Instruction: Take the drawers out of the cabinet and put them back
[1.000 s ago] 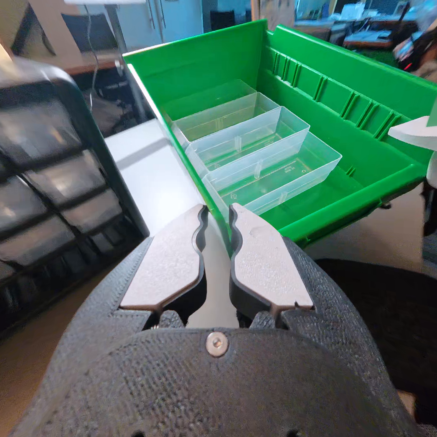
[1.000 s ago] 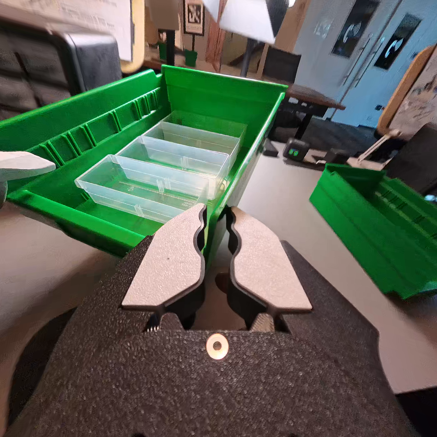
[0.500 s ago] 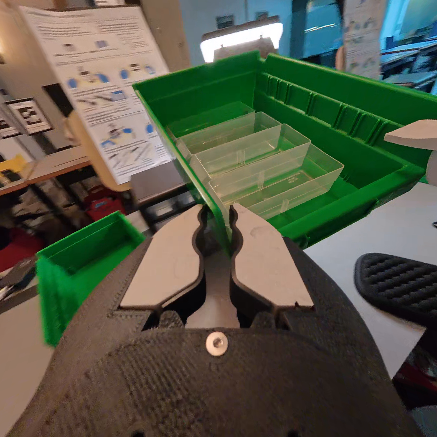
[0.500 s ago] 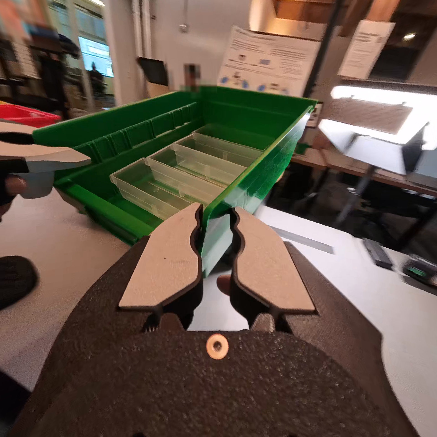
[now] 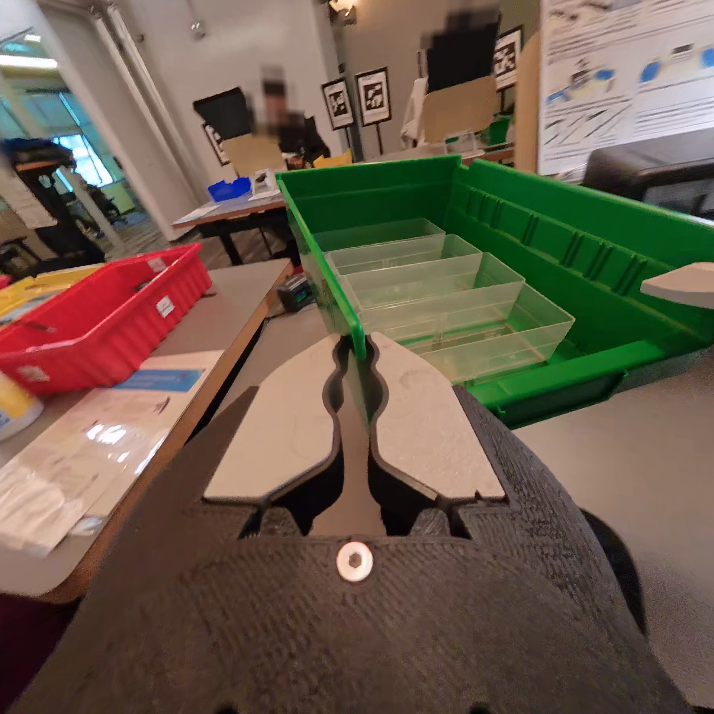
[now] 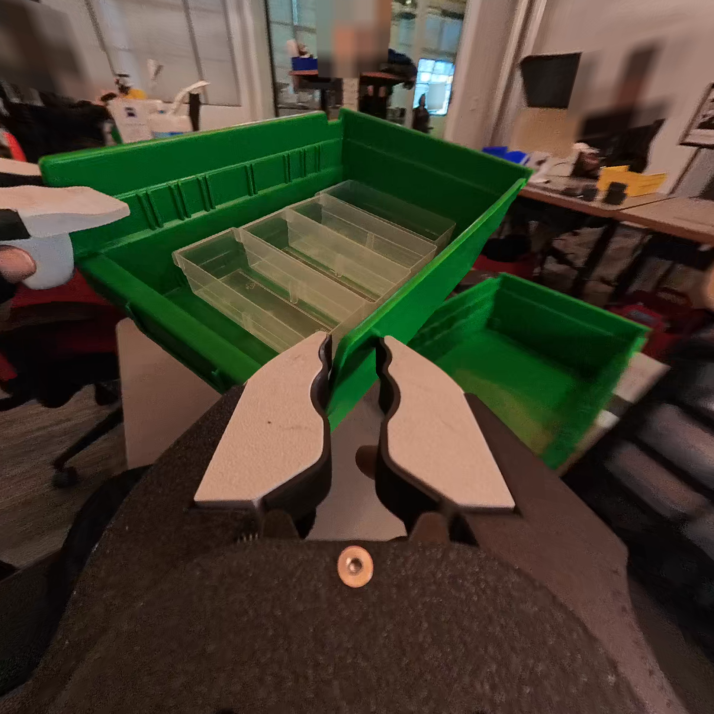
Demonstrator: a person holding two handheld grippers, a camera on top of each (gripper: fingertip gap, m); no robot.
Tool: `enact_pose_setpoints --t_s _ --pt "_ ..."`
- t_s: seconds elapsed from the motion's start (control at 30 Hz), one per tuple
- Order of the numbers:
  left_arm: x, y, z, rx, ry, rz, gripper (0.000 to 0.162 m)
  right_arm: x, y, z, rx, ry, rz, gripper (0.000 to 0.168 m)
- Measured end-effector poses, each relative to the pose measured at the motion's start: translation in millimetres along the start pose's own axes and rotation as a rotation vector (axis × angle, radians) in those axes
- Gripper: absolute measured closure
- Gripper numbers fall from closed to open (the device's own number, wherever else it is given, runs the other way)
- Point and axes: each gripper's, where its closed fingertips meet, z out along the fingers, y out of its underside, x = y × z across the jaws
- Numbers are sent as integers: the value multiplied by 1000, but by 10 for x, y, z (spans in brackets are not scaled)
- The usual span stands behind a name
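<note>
- Left gripper [image 5: 353, 342]: fingers clenched on the left side wall of the green bin [image 5: 602, 247], the wall's near corner pinched between the pads.
- Right gripper [image 6: 353, 342]: fingers grasping the bin's opposite side wall at its near corner; the left pad lay against the wall, while a small gap showed at the right pad.
- Green bin: carried between the two grippers, tilted, apparently clear of any surface. Each gripper's grey finger showed at the edge of the other's view, on the far wall.
- Clear plastic drawers [image 5: 436, 293]: four, empty, lying crosswise in a row along the bin floor, each overlapping or leaning on the next, towards the left wall. These are the task's drawers; the cabinet was in neither view.
- Smaller green bin [image 6: 533, 359]: empty, below and to the right of the carried one, on a table's edge.
- Red tray [image 5: 96, 309]: on a table to the left, with a laminated sheet [image 5: 96, 432] nearer.
- Step in hand, as I judged it: drawers out and being moved in the bin, the returning half not yet begun.
- Next move would call for keeping both grips level so the loose drawers did not slide, then setting the bin down flat before releasing either side.
</note>
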Motion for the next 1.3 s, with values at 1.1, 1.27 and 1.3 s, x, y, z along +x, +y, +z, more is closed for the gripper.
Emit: enact_pose_setpoints --t_s 1.1,1.27,1.3 --pt "330 1374 489 -310 396 272 91 1152 2034 1243 -827 -251 -923 124" --pt "587 1874 659 -504 469 550 86 1067 2032 1174 -808 -304 -964 139" --pt "599 1949 691 -522 467 616 87 1011 2027 1101 -798 -320 -983 139"
